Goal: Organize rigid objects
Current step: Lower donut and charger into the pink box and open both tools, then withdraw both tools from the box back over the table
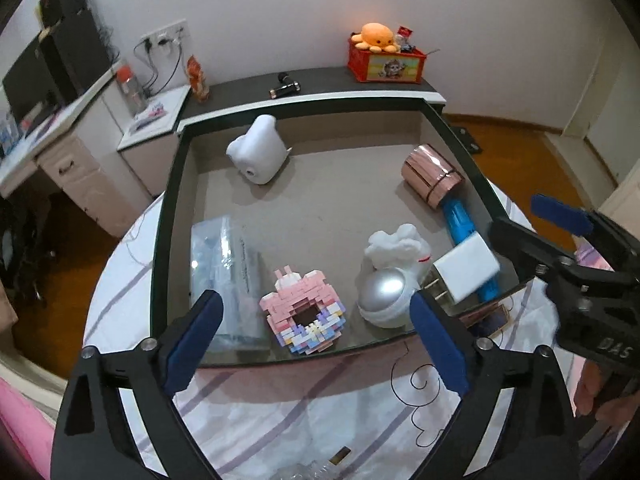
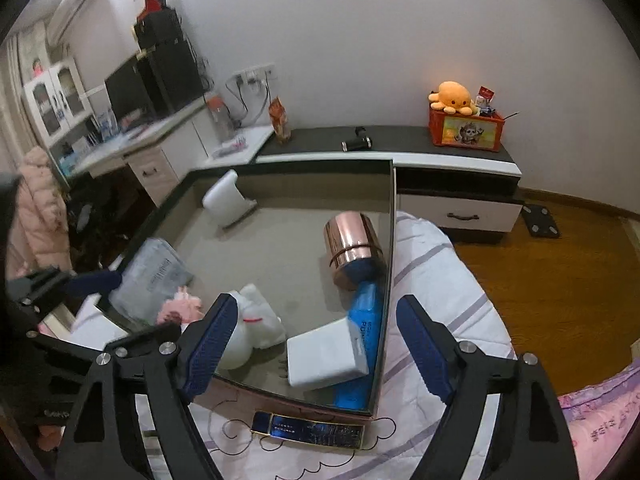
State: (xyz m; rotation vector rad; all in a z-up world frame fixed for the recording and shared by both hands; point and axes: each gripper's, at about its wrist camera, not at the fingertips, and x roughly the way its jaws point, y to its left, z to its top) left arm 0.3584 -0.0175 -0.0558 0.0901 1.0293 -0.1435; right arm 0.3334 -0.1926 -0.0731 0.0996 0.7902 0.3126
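I see a shallow dark-rimmed cardboard tray point(image 1: 168, 216) lying on the striped bedsheet point(image 1: 280, 420). In its far left corner lies a white moulded plastic piece point(image 1: 256, 152). By the right edge, a shiny copper-coloured cylinder point(image 1: 432, 178) lies on its side, and a blue tube point(image 1: 460, 216) runs from it toward the near right corner. A white power adapter point(image 1: 466, 268) rests on that tube. Left of the adapter sits a silver-domed white object point(image 1: 386, 294) with a white fluffy cloth point(image 1: 396, 246) just behind it. Further left along the near edge stands a pink brick-built figure point(image 1: 304, 316), then a clear plastic-wrapped flat pack point(image 1: 228, 276) by the left edge. On the sheet before the near edge lies a dark blue gold-trimmed flat box point(image 2: 312, 426).
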